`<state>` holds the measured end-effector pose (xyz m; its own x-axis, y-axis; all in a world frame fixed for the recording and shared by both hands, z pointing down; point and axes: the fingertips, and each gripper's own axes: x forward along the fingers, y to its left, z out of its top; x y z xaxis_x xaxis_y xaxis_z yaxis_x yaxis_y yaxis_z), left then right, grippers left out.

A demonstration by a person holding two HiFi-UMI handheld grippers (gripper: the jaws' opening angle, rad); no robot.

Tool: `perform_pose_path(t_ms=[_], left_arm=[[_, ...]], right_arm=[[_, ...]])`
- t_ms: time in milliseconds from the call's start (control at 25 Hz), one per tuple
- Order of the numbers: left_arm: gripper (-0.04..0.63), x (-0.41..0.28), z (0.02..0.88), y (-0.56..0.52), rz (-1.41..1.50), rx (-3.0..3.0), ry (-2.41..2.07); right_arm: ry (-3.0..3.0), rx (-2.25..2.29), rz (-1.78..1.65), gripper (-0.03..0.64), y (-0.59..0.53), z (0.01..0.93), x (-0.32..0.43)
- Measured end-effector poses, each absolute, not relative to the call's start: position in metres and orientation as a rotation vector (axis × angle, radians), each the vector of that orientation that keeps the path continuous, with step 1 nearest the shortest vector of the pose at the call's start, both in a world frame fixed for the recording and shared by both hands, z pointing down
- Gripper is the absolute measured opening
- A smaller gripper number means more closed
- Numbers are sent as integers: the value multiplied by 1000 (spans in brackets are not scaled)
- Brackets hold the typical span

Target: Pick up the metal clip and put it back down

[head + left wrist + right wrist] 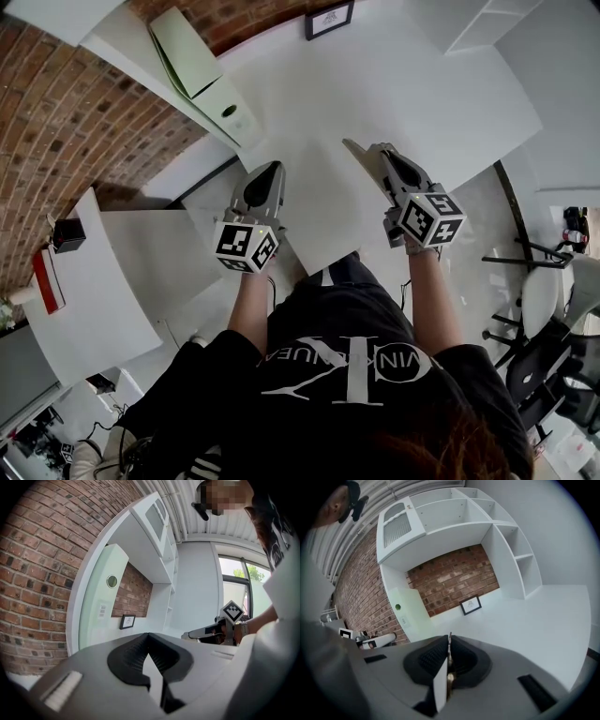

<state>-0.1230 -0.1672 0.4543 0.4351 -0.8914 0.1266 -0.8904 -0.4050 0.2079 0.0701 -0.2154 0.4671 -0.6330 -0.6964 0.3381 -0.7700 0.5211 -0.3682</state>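
In the right gripper view, a thin metal clip stands edge-on between the dark ribbed pads, and my right gripper is shut on it. From the head view this gripper hovers over the white table, right of centre, its narrow tip pointing away; the clip is too small to make out there. My left gripper hangs over the table's near left edge. Its pads meet at the tip, the gripper shut with nothing in it.
A pale green cabinet door stands at the table's far left against a brick wall. A small framed picture leans at the back. A lower white side table with a black box is at left, chairs at right.
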Motion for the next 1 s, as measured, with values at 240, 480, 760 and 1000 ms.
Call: perform_pose_path(t_ms=[240, 480, 760, 1000], left_arm=[[9, -117, 463, -165, 13, 2428, -1547], [9, -112, 467, -162, 26, 2418, -1544], [9, -114, 471, -160, 45, 2401, -1555], [9, -111, 472, -158, 49, 2393, -1555]], right_arm=[[-2601, 1224, 780, 29, -209, 482, 66], [-2593, 1196, 809, 29, -206, 495, 60], [-2594, 1162, 872, 29, -201, 510, 53], [-2616, 1112, 883, 29, -197, 515, 43]])
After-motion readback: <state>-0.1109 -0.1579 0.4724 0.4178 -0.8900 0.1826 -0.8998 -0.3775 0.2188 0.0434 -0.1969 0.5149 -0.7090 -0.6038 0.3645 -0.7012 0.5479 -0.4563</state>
